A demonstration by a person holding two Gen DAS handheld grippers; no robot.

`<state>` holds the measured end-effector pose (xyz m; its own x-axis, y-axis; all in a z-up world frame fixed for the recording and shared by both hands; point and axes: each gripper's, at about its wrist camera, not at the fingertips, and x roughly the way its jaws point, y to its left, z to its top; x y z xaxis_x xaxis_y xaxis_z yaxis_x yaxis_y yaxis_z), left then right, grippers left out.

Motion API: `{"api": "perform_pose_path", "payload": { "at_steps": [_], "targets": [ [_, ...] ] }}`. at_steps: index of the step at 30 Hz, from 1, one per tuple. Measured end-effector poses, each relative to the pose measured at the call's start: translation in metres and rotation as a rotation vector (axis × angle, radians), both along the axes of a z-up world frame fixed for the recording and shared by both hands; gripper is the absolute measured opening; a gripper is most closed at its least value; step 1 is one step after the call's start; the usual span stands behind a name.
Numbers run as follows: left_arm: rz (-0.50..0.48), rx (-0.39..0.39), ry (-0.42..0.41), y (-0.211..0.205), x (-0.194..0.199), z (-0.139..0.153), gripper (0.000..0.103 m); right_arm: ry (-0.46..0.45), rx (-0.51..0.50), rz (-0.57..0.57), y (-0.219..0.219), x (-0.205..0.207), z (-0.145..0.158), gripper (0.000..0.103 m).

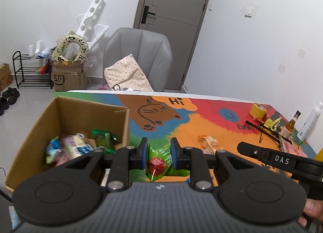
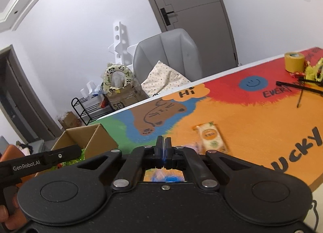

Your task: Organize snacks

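Your left gripper [image 1: 157,153] hid the green packet's [image 1: 161,164] lower half, and the orange packet [image 2: 211,139] was blurred in the right view.

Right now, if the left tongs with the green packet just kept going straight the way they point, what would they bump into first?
Probably the colourful mat on the table, just right of the cardboard box. The left tongs tilt downward, holding the green snack bag. Depth is hard to judge, so the box corner might come first.
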<state>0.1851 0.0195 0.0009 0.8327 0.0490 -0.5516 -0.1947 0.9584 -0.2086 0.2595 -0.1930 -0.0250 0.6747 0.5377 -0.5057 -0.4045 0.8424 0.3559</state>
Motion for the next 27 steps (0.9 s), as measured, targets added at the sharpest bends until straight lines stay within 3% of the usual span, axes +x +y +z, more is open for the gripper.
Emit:
{"api": "perform_pose_path", "payload": {
  "at_steps": [6, 9, 13, 19, 27],
  "targets": [
    [0.038, -0.010, 0.009, 0.020, -0.010, -0.002, 0.022, 0.060, -0.021, 0.043, 0.011, -0.002, -0.012, 0.000],
    [0.059, -0.016, 0.013, 0.029, -0.015, -0.004, 0.022, 0.089, -0.037, 0.042, 0.012, -0.005, -0.019, 0.012],
    [0.080, -0.020, 0.016, 0.039, -0.020, -0.006, 0.022, 0.114, -0.048, 0.048, 0.017, -0.007, -0.029, 0.041],
    [0.124, -0.024, 0.013, 0.058, -0.029, -0.007, 0.022, 0.135, -0.069, 0.079, 0.035, -0.009, -0.040, 0.064],
    [0.172, -0.021, 0.040, 0.083, -0.038, -0.014, 0.022, 0.170, -0.128, 0.098, 0.066, -0.007, -0.062, 0.067]
  ]
}}
